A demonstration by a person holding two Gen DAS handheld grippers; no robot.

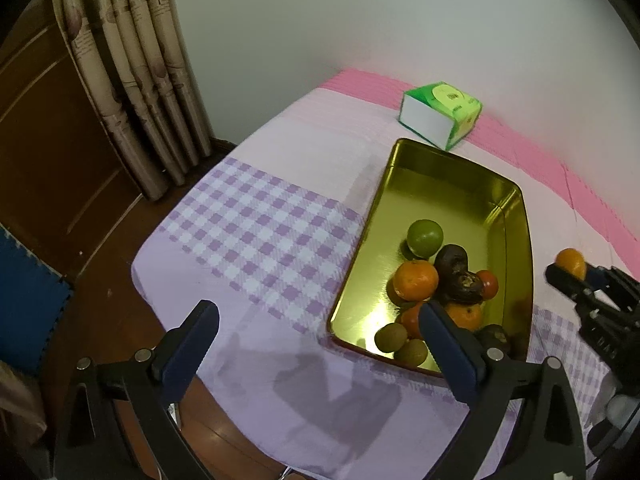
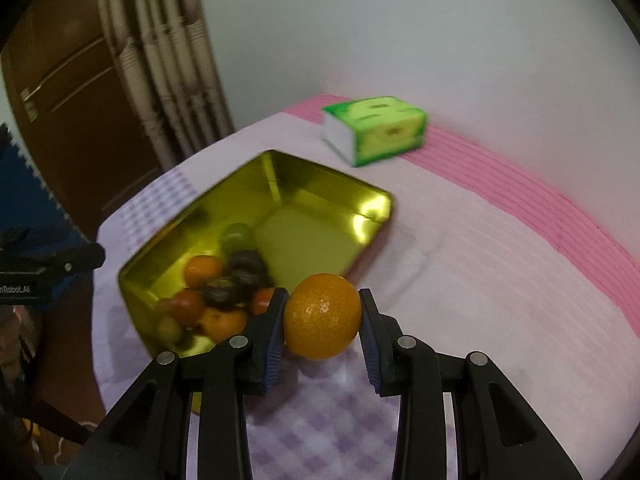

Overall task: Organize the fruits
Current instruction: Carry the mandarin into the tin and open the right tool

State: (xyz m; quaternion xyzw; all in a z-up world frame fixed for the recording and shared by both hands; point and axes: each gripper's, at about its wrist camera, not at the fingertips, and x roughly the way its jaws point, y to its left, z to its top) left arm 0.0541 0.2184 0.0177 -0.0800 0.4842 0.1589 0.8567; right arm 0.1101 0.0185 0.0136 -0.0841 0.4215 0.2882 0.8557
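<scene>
The left wrist view takes in a curtain [image 1: 136, 92] at far left, then the checked tablecloth [image 1: 256, 236]. The left gripper [image 1: 320, 340] hangs over the cloth's near edge with its jaws spread wide and nothing between them; its right finger overlaps the near corner of the gold tray [image 1: 516, 240]. Only this view sorts the tray's fruit clearly: a green fruit [image 1: 425, 237], an orange [image 1: 416, 285] touching it, dark wrinkled fruits [image 1: 456, 276] in the middle, two brownish-green ones at the near end. Beyond the tray lies a green tissue pack [image 1: 440, 114]. At the far right the right gripper [image 1: 570, 266] enters, an orange ball at its tip, beside the tray and outside its rim.

The right wrist view settles what that ball is — a mandarin [image 2: 322, 316] clamped between the two blue pads [image 2: 274, 344], lifted off the cloth, just right of the tray's near corner. The background here is smeared, so the tray's fruit reads only as orange and dark blobs, perhaps eight or so. The left gripper shows at this view's left edge.
</scene>
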